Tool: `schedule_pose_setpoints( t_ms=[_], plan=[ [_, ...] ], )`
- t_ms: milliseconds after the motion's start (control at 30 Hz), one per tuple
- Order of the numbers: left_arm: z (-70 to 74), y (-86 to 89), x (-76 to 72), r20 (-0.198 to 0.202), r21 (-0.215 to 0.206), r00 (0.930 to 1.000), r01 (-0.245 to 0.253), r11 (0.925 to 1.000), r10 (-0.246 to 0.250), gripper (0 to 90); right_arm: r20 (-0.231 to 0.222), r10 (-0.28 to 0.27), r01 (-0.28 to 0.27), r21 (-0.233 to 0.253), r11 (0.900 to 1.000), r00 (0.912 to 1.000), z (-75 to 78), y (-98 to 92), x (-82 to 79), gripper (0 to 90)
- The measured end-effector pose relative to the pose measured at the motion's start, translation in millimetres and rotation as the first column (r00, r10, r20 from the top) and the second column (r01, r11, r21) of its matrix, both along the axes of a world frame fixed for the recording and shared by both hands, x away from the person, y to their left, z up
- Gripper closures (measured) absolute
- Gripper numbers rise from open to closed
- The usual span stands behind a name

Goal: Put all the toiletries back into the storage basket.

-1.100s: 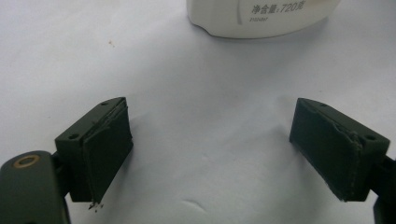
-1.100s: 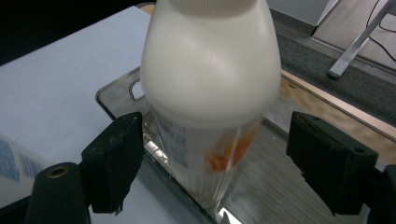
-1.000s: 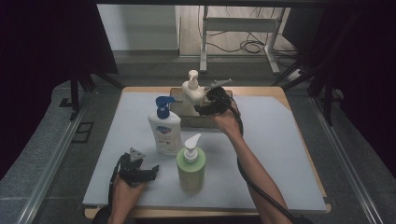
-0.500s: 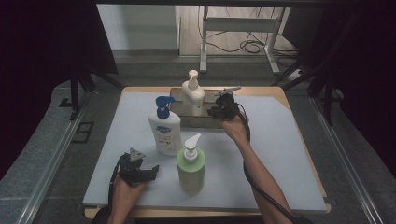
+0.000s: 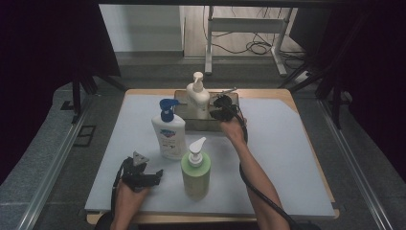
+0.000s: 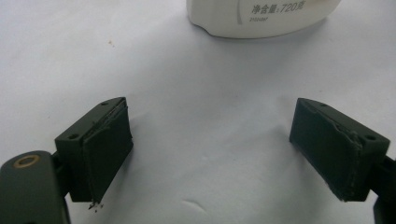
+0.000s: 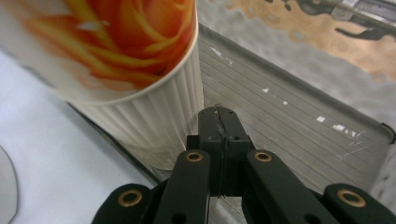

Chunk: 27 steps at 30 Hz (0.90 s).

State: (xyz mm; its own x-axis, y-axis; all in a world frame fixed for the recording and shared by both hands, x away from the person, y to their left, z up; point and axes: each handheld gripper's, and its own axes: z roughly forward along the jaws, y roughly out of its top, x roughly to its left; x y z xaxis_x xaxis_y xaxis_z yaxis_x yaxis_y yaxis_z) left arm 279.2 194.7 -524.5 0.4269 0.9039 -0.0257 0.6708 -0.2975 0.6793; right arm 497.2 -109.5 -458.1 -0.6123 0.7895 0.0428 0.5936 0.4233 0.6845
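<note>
A cream pump bottle (image 5: 197,96) with an orange flower label (image 7: 116,51) stands upright in a shallow clear tray (image 5: 231,125) at the back of the mat. My right gripper (image 5: 219,111) is just right of that bottle, over the tray. Its jaws are pressed together with nothing between them (image 7: 219,125), above the ribbed tray floor (image 7: 289,130). My left gripper (image 5: 145,175) rests low at the front left, open and empty (image 6: 224,154). It points at the base of the white bottle with a blue pump (image 5: 168,132) (image 6: 261,16).
A green bottle with a white pump (image 5: 195,168) stands at the front centre, just right of the left gripper. The pale mat (image 5: 287,158) covers a wooden table; its right half is bare. Dark curtains and a stand's legs lie beyond the far edge.
My right gripper has come off the cream bottle and shifted slightly right and nearer the person. The bottle stays upright in the tray. The left gripper has not moved.
</note>
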Motion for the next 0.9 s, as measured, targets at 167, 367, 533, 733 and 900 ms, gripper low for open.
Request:
schedule_pose_setpoints(
  t_ms=[167, 367, 533, 733, 900],
  plan=[
    [0.0, 0.0, 0.0, 0.0, 0.0, 1.0, 0.0, 1.0, 0.0, 12.3, -0.017, -0.015, 0.015, -0.005, 1.0, 0.9997, -4.3, 4.1, 2.9, 89.5],
    [0.0, 0.0, 0.0, 0.0, 0.0, 1.0, 0.0, 1.0, 0.0, 12.3, -0.044, -0.028, 0.028, 0.019, 0.999, 0.9986, -9.1, 6.2, 4.5, 89.5],
    [0.0, -0.1, 0.0, 0.0, 0.0, 1.0, 0.0, 1.0, 0.0, 12.3, -0.043, -0.011, 0.011, 0.017, 1.0, 0.999, -9.8, 13.1, 4.1, 89.3],
    [0.0, -0.1, 0.0, 0.0, -0.001, 1.0, -0.001, 1.0, 0.001, 12.3, -0.052, -0.007, 0.008, 0.021, 1.0, 0.9986, -9.8, 22.3, 4.8, 88.5],
    [0.0, -0.1, 0.0, 0.0, 0.0, 1.0, -0.001, 1.0, 0.001, 12.3, -0.058, 0.001, 0.001, 0.028, 1.0, 0.9983, -10.6, 27.1, 5.3, 88.1]
  ],
)
